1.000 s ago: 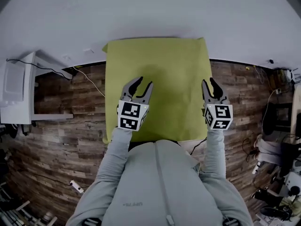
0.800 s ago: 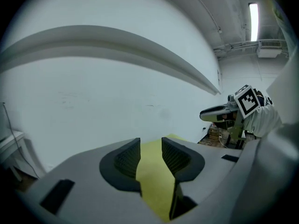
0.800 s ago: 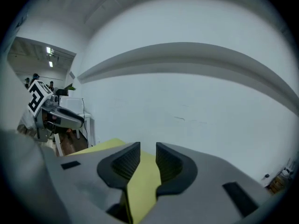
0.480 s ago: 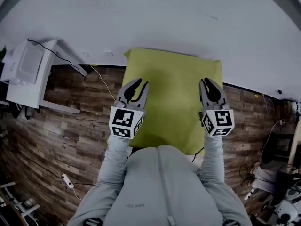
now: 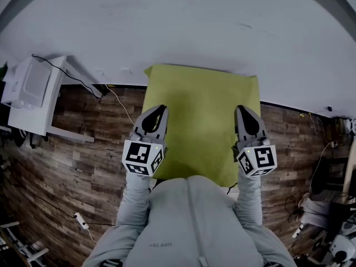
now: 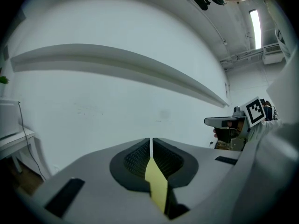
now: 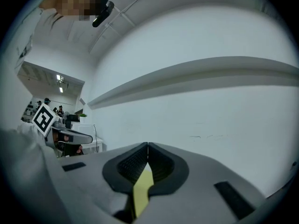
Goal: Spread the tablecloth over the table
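Nearest to the camera is the person's grey hooded top [image 5: 189, 227], and from it two grey sleeves reach forward to the grippers. Each gripper carries its cube with square markers at the rear, just in front of the sleeve.

The left gripper [image 5: 159, 109] points forward, away from the person. Its jaws have just been closing. In the left gripper view the two dark ribbed pads [image 6: 138, 155] stand almost together, and a narrow strip of the yellow-green tablecloth [image 5: 200, 113] is pinched between them and hangs down below the jaws. The right gripper [image 5: 245, 109] points the same way, well apart from the left one. Its jaws also have just been closing and are now fully together. In the right gripper view a fold of the same cloth sits between its pads and falls below them.

The tablecloth is stretched between the two grippers. Its near edge lies close to the person's body, the left gripper holds it at its left side and the right gripper at its right side, and the rest of it extends ahead of both jaws to a far edge that reaches the wall.

Below and outside both grippers there is a floor of dark wooden planks [image 5: 72, 149]. To the left of the left gripper, farther off, stands a white piece of furniture [image 5: 33, 93] with a thin cable [image 5: 55, 65] on it. Ahead of both jaws rises a plain white wall [image 5: 194, 26].
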